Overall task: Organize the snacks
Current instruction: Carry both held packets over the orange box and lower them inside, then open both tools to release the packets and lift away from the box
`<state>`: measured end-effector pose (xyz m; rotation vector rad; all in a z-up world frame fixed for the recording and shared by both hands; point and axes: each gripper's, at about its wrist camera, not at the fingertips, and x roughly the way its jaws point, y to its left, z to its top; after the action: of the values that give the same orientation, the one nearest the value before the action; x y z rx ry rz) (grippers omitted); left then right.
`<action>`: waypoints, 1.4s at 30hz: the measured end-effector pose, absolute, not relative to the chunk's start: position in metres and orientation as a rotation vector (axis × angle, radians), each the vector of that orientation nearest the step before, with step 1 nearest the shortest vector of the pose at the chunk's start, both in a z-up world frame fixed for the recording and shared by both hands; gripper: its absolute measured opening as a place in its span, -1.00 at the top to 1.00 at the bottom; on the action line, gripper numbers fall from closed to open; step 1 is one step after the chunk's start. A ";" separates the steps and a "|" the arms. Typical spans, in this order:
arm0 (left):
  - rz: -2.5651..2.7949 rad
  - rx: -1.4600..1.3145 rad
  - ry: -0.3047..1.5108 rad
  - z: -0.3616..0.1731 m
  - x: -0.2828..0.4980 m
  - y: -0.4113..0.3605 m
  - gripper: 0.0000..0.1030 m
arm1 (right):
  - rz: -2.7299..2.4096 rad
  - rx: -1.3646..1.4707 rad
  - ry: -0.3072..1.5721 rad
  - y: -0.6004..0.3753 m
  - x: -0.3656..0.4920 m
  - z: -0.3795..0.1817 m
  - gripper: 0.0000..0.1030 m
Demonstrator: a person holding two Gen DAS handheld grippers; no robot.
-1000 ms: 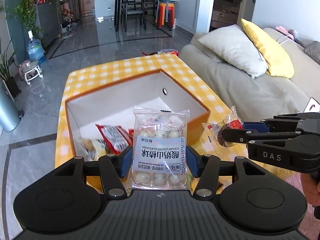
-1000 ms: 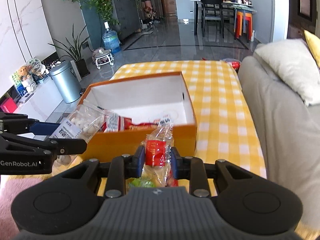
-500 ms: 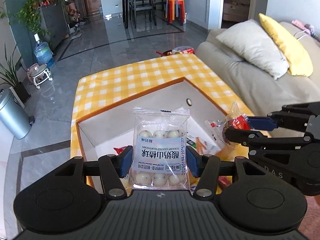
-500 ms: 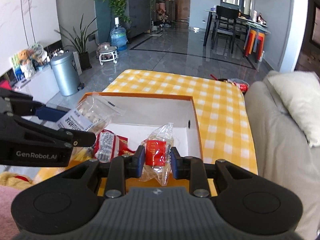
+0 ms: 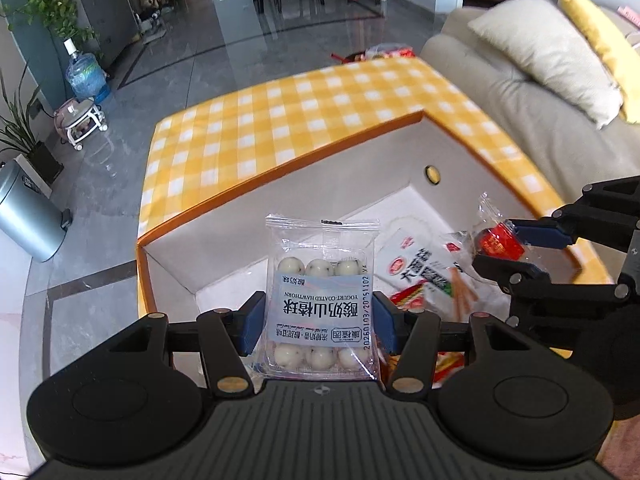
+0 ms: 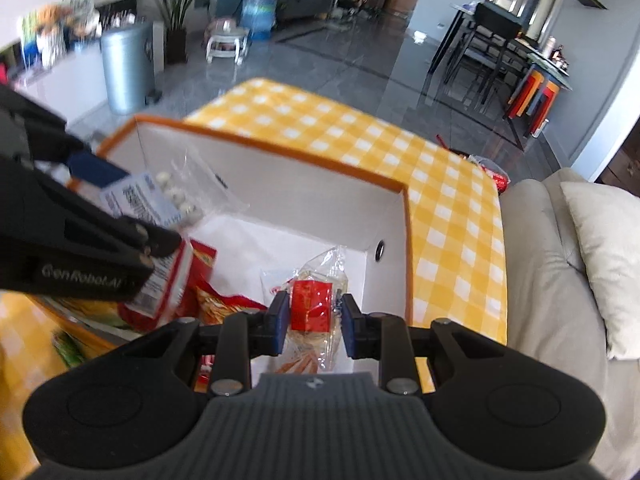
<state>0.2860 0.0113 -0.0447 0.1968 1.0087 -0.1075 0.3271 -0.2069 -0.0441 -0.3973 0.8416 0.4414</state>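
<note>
Nearest the left wrist camera, a clear pack of yogurt-coated hawthorn balls (image 5: 322, 300) is clamped between the blue pads of the left hand-held gripper (image 5: 318, 320), label upside down. In the right wrist view, a small clear packet with a red label (image 6: 314, 304) is pinched by the right hand-held gripper (image 6: 313, 322), whose jaws are nearly closed on it.

Just beyond and below both grippers, the orange-rimmed box (image 5: 280, 168) is seen, white inside and standing on the worktop under a yellow checked cloth (image 5: 300, 112). Both held packs are poised over its open top. Several snacks are already lying on its floor: a white packet with biscuit sticks (image 5: 424, 276) and a red-and-white packet (image 6: 172, 280) among them.

The step in hand is judged to be the delivery of two more snacks into the box. For the next move, each pack would need to be lowered past the rim over a free patch of floor, and the jaws opened there so the packs drop flat.

Farther off, a sofa with cushions (image 5: 540, 52) and a grey bin (image 6: 126, 68) are visible.
</note>
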 end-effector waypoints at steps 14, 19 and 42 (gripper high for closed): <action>-0.085 0.340 1.089 -0.080 0.321 0.001 -0.24 | 0.464 -0.551 1.027 -0.181 0.363 -0.087 0.52; -0.078 0.340 1.125 -0.092 0.325 0.001 -0.26 | 0.469 -0.587 1.063 -0.178 0.370 -0.100 0.50; -0.045 0.290 1.042 -0.057 0.300 0.011 -0.60 | 0.469 -0.562 1.020 -0.185 0.354 -0.075 -0.38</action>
<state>0.3000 0.0112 -0.0565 0.2902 1.0416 -0.0448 0.3539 -0.1852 -0.0745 -0.5616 1.0200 0.4690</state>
